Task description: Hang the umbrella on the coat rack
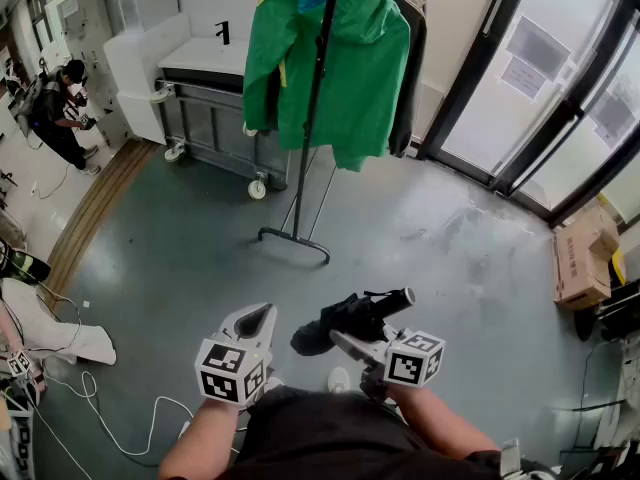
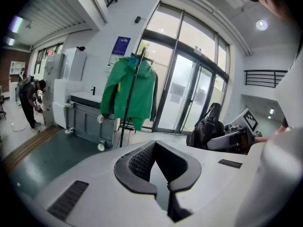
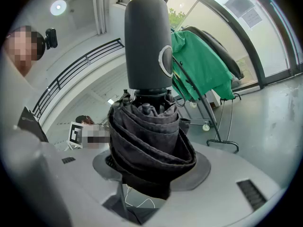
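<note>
The coat rack's black pole (image 1: 315, 118) stands on a floor base ahead of me, with a green jacket (image 1: 340, 68) and a dark garment hanging on it. A folded black umbrella (image 1: 345, 320) lies across my right gripper (image 1: 352, 340), which is shut on its bundled canopy (image 3: 147, 141). Its grey handle (image 3: 147, 41) points away from the gripper. My left gripper (image 1: 255, 320) hovers beside it on the left, shut with nothing in it; its tips meet (image 2: 155, 143). From the left gripper view the rack (image 2: 129, 103) and the umbrella (image 2: 206, 126) both show.
A grey wheeled cart (image 1: 215, 118) stands behind the rack on the left. Glass doors (image 1: 560, 88) fill the right wall, with a cardboard box (image 1: 585, 258) near them. A person (image 1: 60, 108) bends down at far left. Cables (image 1: 110, 418) and white cloth (image 1: 60, 338) lie on the floor at left.
</note>
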`<control>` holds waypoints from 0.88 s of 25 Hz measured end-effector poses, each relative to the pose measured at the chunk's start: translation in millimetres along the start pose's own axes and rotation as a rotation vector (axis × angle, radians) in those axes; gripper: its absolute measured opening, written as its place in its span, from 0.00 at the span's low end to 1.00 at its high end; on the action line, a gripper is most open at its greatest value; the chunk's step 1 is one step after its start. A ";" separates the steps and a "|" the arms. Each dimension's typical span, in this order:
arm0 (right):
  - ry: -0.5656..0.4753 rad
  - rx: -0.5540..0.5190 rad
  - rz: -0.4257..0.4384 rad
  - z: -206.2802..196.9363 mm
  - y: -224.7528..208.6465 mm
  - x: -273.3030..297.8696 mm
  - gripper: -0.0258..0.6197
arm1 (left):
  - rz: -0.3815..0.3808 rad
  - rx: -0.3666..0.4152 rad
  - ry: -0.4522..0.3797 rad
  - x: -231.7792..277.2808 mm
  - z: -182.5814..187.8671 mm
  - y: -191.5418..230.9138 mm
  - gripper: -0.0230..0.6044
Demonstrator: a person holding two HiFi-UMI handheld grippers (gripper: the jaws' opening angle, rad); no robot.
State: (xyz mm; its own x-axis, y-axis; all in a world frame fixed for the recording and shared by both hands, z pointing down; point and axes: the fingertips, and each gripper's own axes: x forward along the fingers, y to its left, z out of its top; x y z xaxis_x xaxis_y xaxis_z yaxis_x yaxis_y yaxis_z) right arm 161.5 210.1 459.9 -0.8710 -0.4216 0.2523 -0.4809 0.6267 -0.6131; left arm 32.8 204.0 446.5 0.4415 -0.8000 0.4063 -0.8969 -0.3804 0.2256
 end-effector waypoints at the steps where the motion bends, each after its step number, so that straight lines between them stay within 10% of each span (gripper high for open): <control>1: 0.000 0.000 0.000 0.4 -0.1 0.0 0.39 | 0.001 0.001 0.000 -0.1 0.2 0.3 0.06; 22: -0.017 -0.040 0.035 4.3 15.4 3.3 0.39 | -0.002 0.014 -0.002 -8.3 1.3 6.2 0.06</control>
State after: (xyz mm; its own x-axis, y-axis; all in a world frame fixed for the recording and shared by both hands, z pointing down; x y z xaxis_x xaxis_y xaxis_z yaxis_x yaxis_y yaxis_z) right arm 151.7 215.5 448.0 -0.8855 -0.4100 0.2185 -0.4545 0.6668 -0.5906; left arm 23.6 207.7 443.4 0.4435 -0.7999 0.4042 -0.8961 -0.3888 0.2138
